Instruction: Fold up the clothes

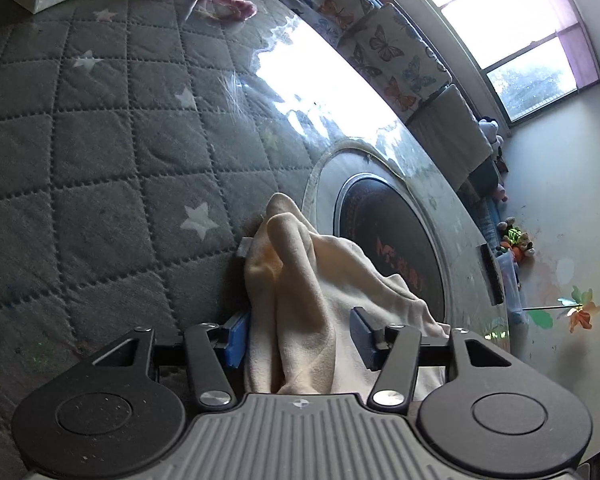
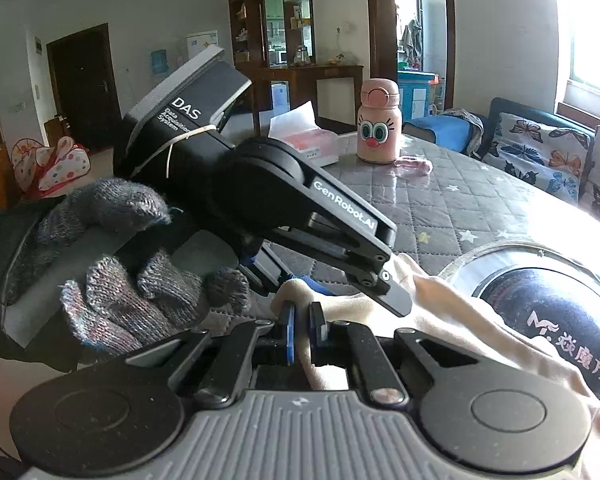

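Observation:
A cream cloth lies bunched between the fingers of my left gripper, whose blue pads stand apart around it over the grey quilted table cover. In the right wrist view the same cream cloth is pinched between the nearly closed pads of my right gripper. The left gripper's black body, held by a gloved hand, reaches down to the cloth just in front of the right gripper.
A round black induction hob sits in the table beside the cloth. A pink bottle with a cartoon face, a tissue pack and a pink hair tie stand at the far end. A butterfly-print sofa runs along the table's far side.

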A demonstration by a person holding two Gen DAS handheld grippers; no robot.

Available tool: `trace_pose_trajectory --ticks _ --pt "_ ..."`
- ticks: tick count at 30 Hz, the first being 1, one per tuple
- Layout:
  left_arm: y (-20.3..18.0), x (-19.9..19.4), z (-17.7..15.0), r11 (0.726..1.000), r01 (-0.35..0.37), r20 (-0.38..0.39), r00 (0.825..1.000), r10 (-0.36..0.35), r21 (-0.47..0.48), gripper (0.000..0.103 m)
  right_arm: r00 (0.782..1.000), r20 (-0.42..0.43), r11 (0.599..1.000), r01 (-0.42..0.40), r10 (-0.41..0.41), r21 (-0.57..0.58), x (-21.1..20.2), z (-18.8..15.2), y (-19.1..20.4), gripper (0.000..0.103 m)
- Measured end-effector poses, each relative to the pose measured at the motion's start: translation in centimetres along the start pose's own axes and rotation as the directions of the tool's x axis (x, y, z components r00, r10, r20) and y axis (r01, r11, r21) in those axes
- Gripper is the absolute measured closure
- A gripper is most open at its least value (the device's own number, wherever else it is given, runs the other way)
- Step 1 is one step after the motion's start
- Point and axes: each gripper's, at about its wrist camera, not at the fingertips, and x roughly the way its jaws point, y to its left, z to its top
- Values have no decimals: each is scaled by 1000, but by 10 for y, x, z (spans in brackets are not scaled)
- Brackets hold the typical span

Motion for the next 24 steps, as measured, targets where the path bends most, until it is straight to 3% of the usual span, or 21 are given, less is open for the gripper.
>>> trace_pose_trajectory --ticks 3,9,15,24 --pt "3 1 1 1000 -8 -1 1000 8 -8 70 1000 0 1000 -3 3 2 -1 0 0 97" --pt "11 0 0 999 -16 3 1000 16 -35 83 1000 -4 1000 -22 22 -2 -2 -2 3 97" --pt "11 0 -2 1000 -14 9 1000 14 -24 85 1000 -2 999 0 0 42 -13 -5 -7 95" --pt "10 0 -3 1000 -14 12 1000 14 -17 85 974 -74 955 226 -215 192 -42 -38 -64 94"
